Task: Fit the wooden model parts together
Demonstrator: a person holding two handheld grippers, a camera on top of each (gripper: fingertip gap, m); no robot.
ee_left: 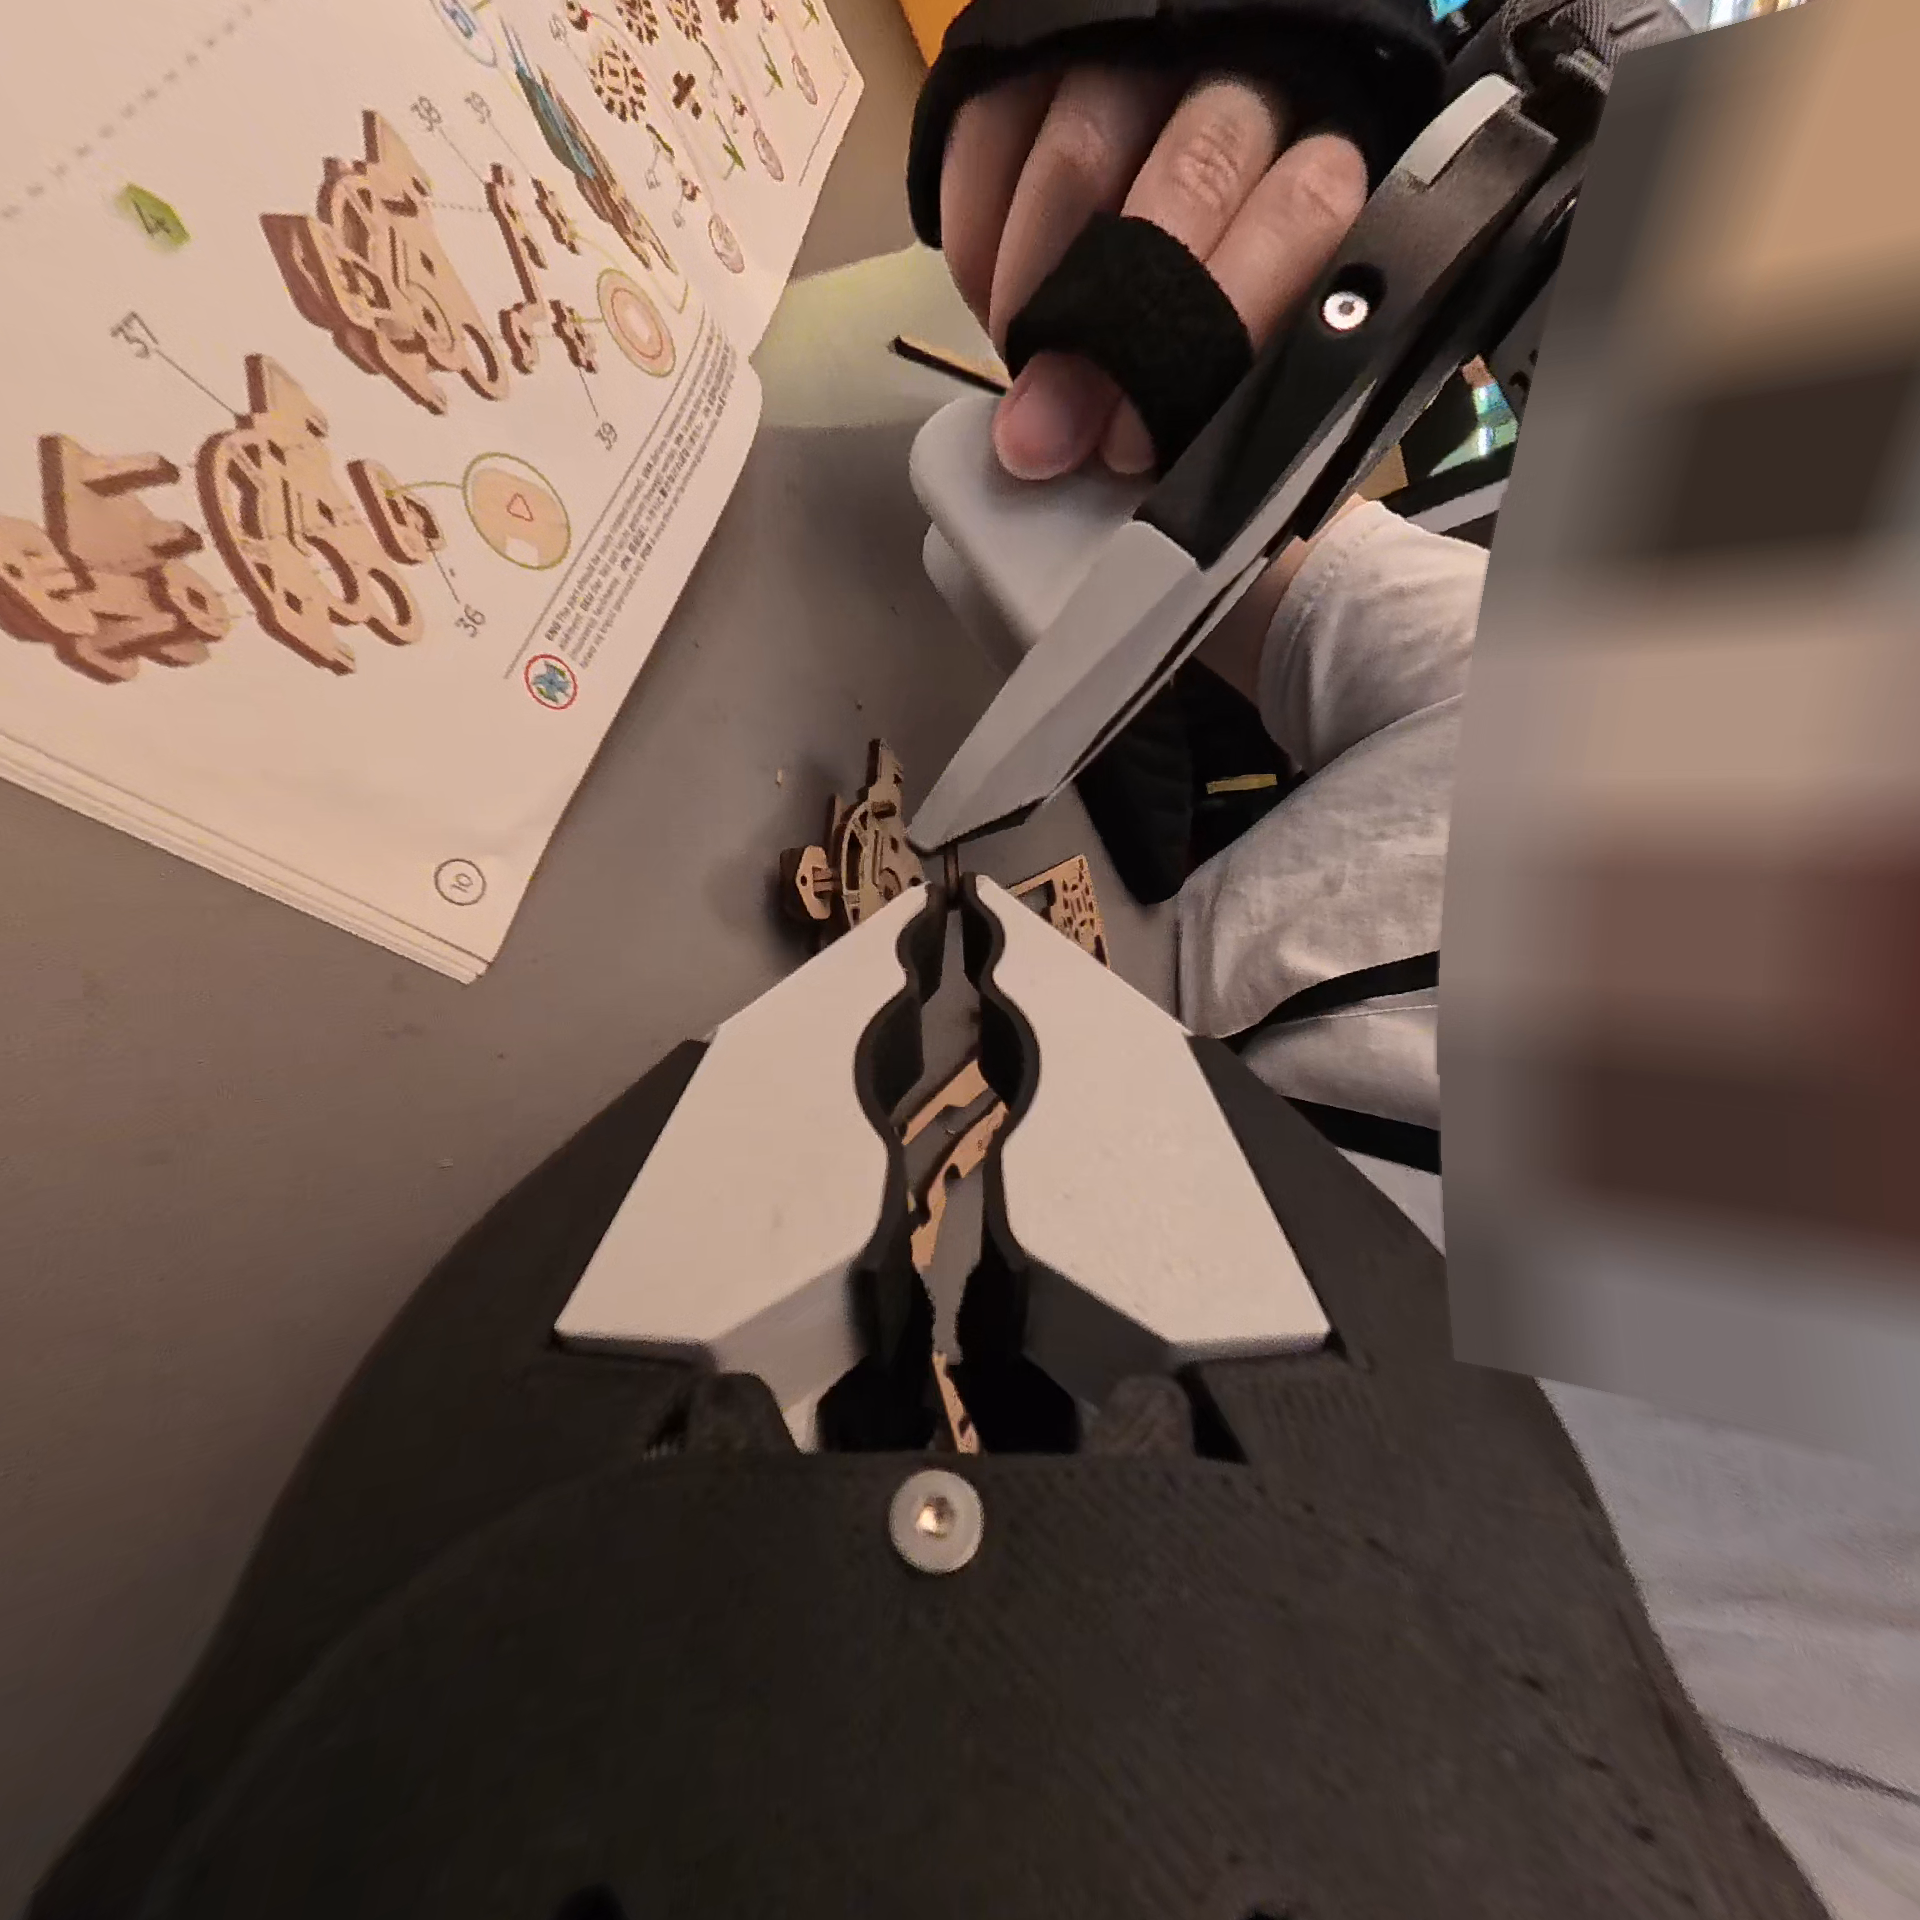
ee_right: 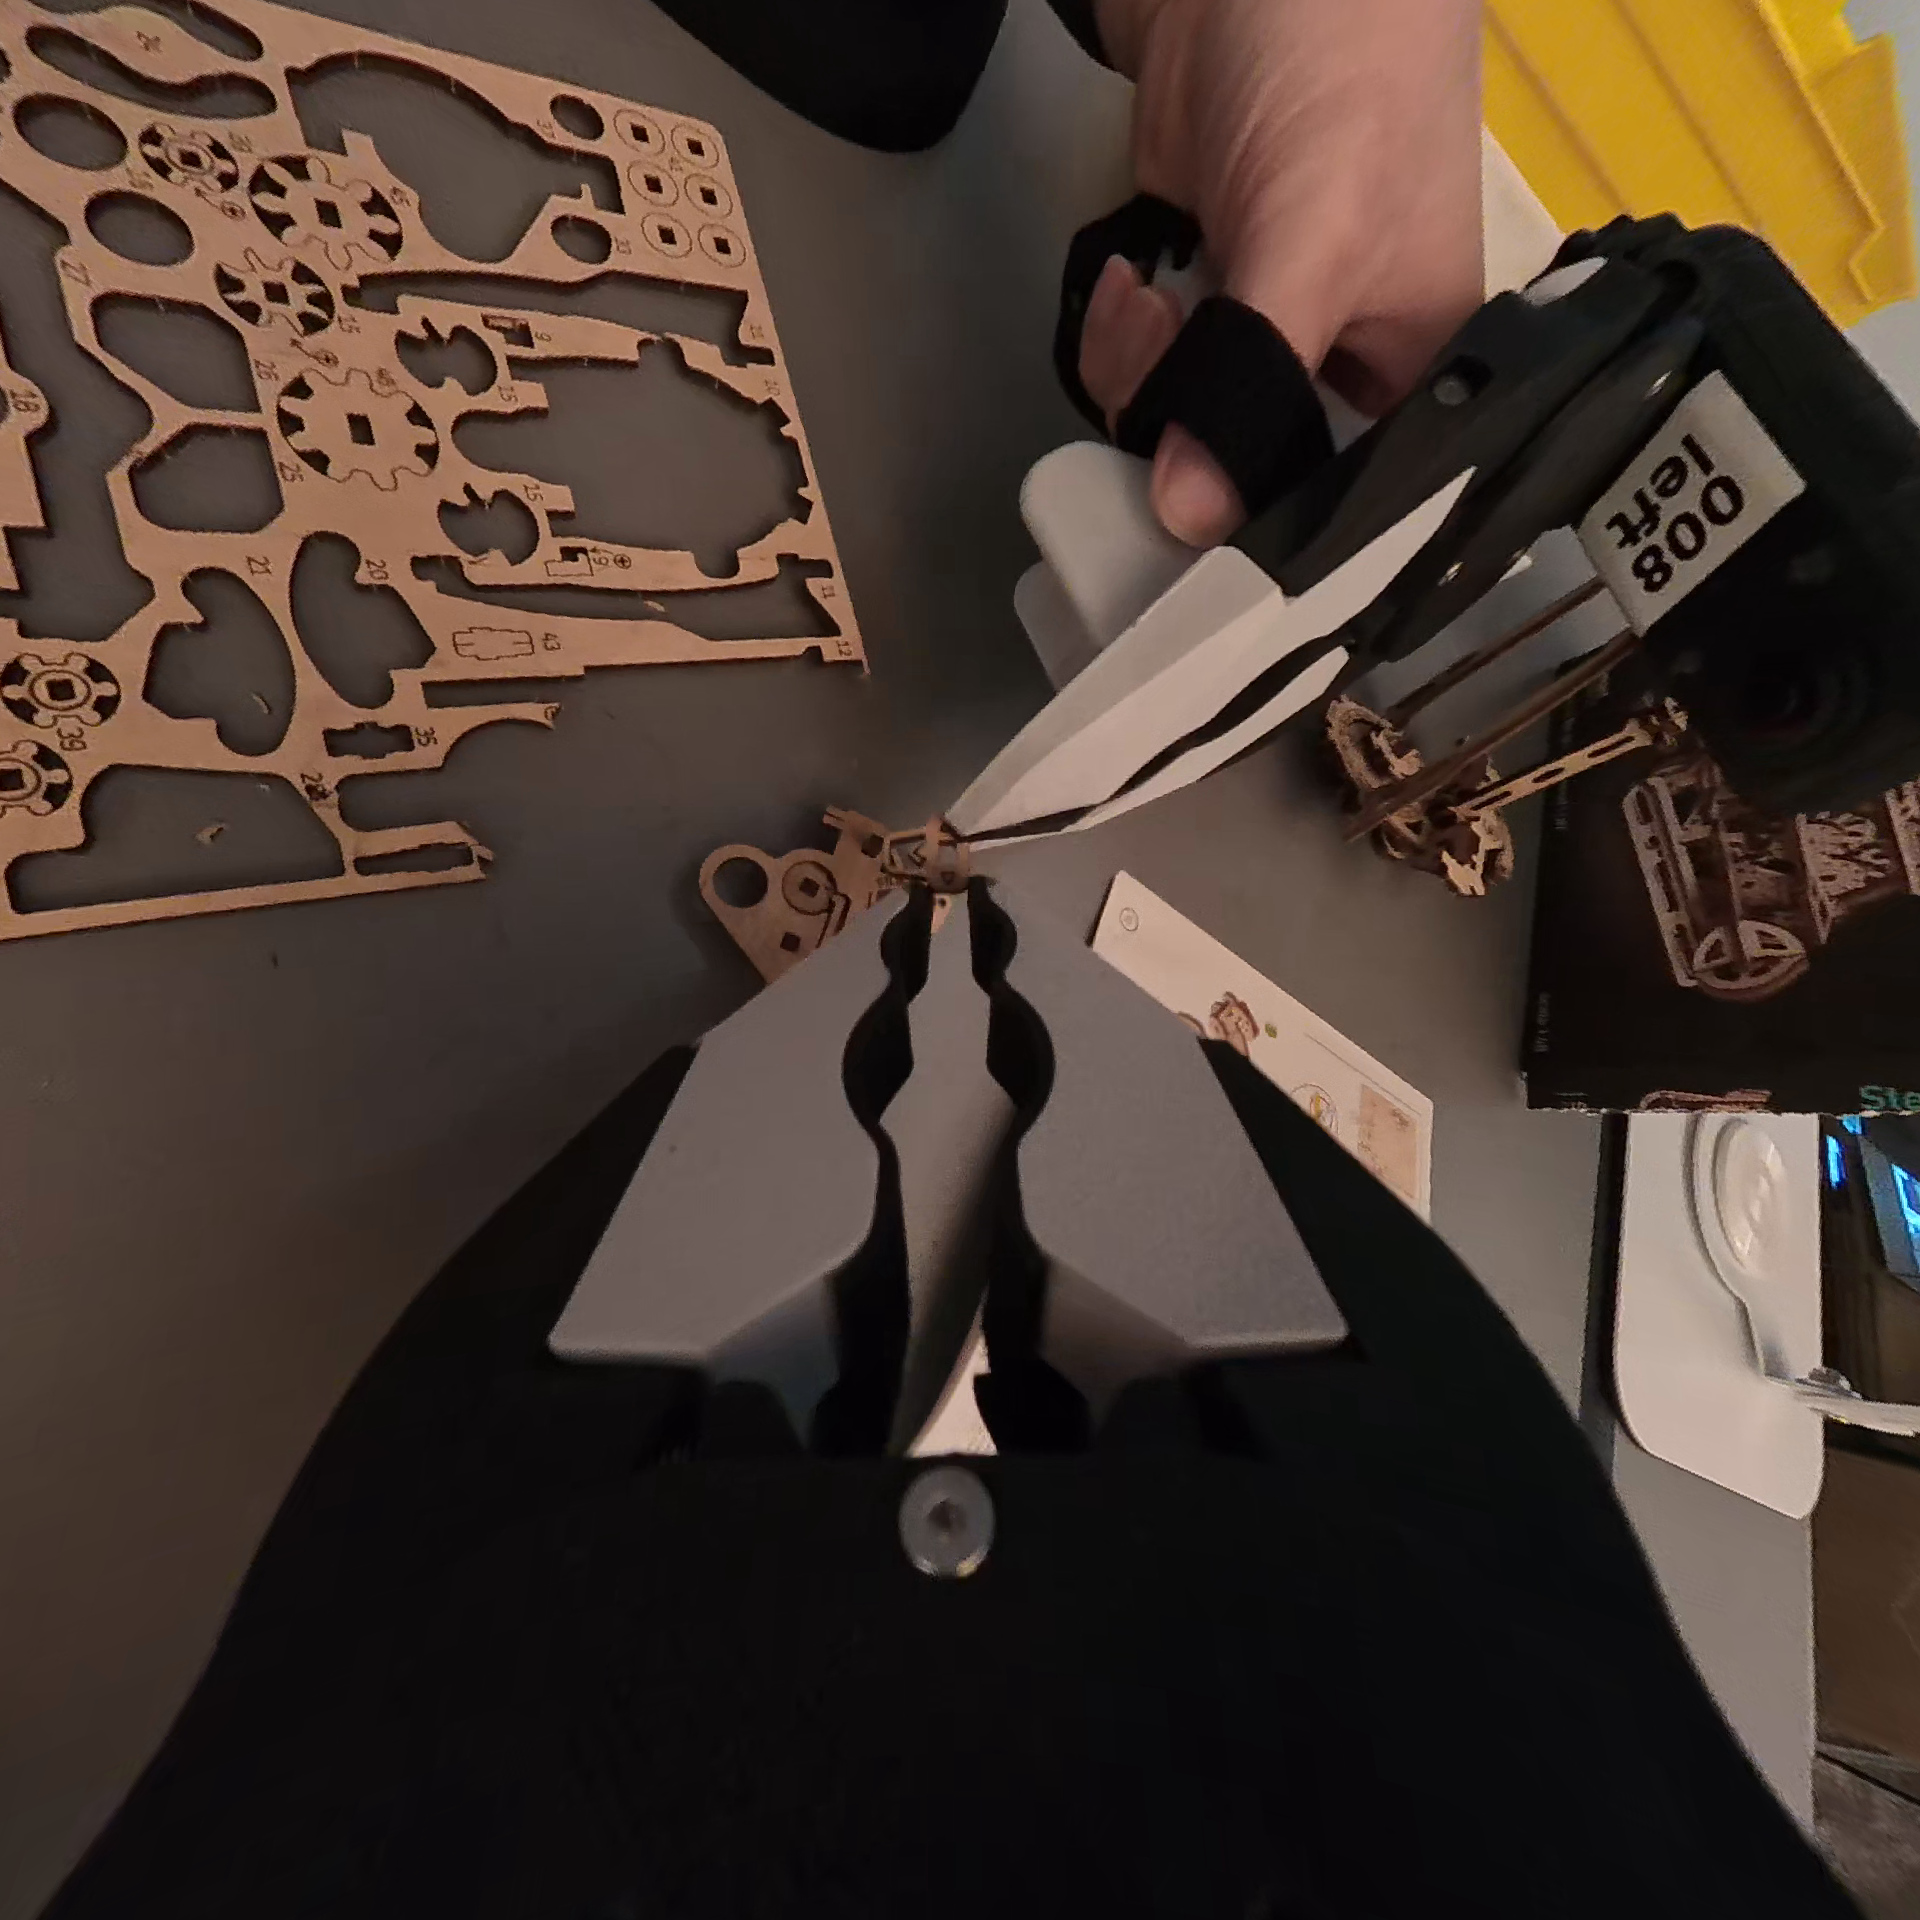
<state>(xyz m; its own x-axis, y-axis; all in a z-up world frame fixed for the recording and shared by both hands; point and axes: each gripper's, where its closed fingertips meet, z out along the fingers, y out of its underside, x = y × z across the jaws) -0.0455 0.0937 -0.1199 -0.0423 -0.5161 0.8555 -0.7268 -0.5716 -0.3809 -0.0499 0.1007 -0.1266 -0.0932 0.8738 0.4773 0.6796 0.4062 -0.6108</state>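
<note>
A flat wooden sub-assembly [ee_right: 774, 899] with a round hole and small gears lies low over the grey table [ee_right: 312, 1091]; it also shows in the left wrist view [ee_left: 852, 862]. My right gripper [ee_right: 942, 891] is nearly closed on its right edge. My left gripper [ee_right: 961, 826] comes in from the upper right and is shut on a small wooden part [ee_right: 932, 844], which it holds against the sub-assembly. In the left wrist view my left gripper [ee_left: 948, 883] pinches that thin part, and the right gripper [ee_left: 920, 831] meets it tip to tip.
A wooden parts sheet [ee_right: 364, 468] with several cut-outs lies at the left. An open instruction booklet [ee_left: 343, 468] lies beyond. A partly built model [ee_right: 1413, 790], the dark kit box [ee_right: 1714, 935], a yellow bin [ee_right: 1683, 135] and a white magnifier [ee_right: 1714, 1247] stand at the right. The partly built model [ee_right: 1413, 790] is about 15 centimetres from both grippers' fingertips.
</note>
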